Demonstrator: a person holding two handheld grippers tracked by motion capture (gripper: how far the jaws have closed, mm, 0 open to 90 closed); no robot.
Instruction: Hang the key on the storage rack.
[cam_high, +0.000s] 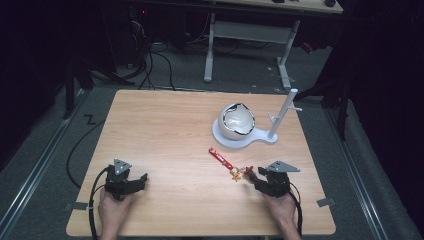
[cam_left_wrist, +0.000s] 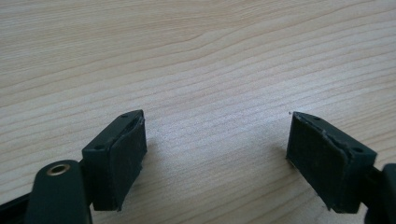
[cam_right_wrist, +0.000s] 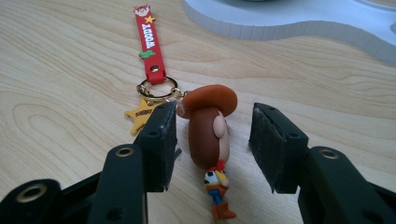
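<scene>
While left gripper (cam_left_wrist: 217, 154) idles wide on desk (cam_high: 165, 135), right gripper (cam_right_wrist: 212, 140) straddles keychain (cam_right_wrist: 208, 140), jaws wide, ready to pinch

We hold two matte black two-jaw grippers (cam_high: 141, 178) (cam_high: 252, 177), each with ribbed dark pads (cam_right_wrist: 272, 147), brass-ringed screw holes, a grey triangular top plate and a trailing black cable.
</scene>
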